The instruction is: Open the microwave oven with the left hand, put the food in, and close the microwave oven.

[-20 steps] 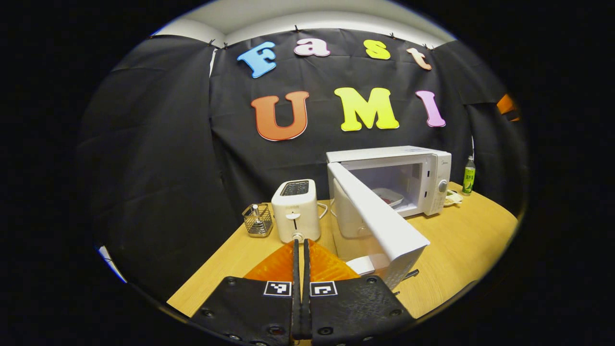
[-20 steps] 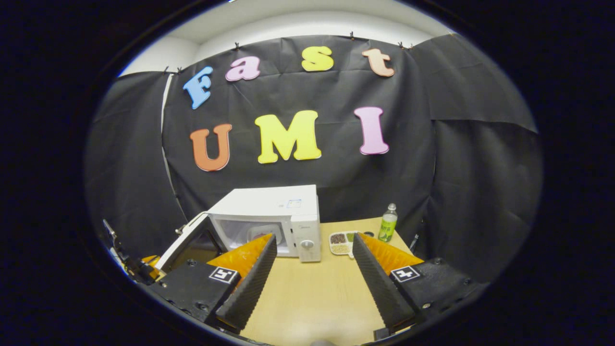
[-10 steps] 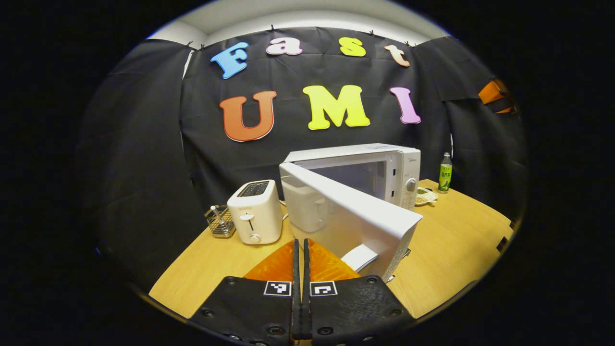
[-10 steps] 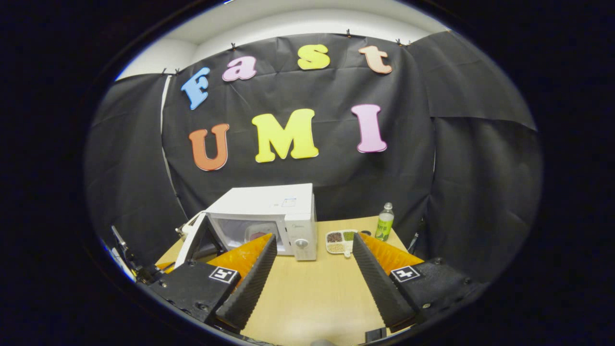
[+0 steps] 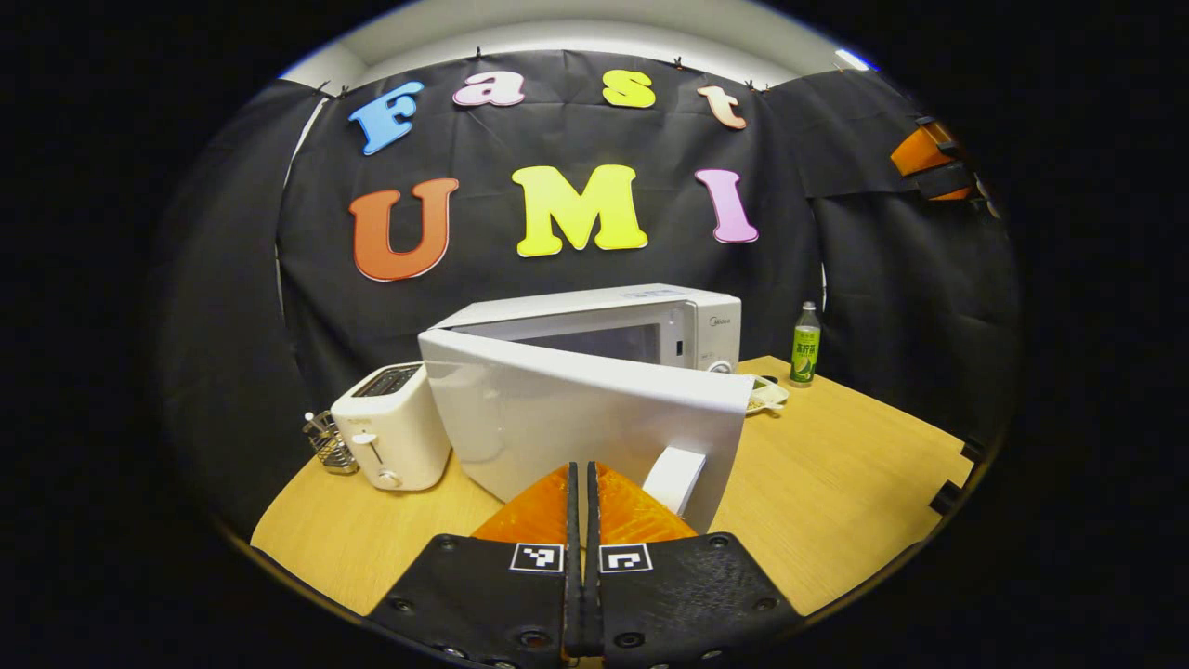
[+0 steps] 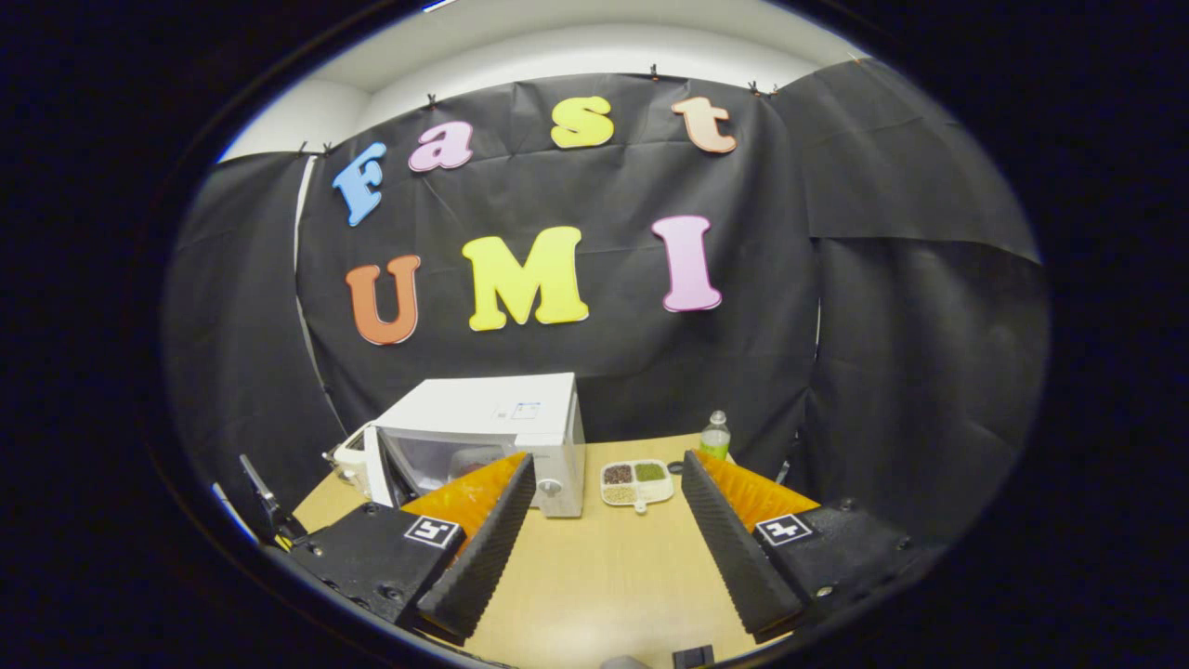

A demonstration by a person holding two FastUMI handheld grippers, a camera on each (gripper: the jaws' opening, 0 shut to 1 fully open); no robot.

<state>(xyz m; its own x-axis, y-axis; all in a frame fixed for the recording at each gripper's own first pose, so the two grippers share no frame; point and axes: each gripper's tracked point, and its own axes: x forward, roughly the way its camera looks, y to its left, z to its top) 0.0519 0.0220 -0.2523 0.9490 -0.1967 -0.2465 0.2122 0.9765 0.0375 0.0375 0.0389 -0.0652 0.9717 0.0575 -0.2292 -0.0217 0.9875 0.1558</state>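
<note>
The half-closed door [image 5: 585, 418] hides the microwave [image 5: 641, 321] cavity; the compartment dish [image 6: 636, 481] contents are too small to tell.

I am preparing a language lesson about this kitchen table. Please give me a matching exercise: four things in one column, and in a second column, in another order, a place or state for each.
Things:
1. microwave door
2. toaster
3. green bottle
4. right claw

Places or states:
A. stands to the right of the microwave, near the black wall
B. open, with nothing between its fingers
C. partly open, swung out toward the left claw
D. beside a small wire basket, to the left of the microwave

Right pairs: 1-C, 2-D, 3-A, 4-B
</note>
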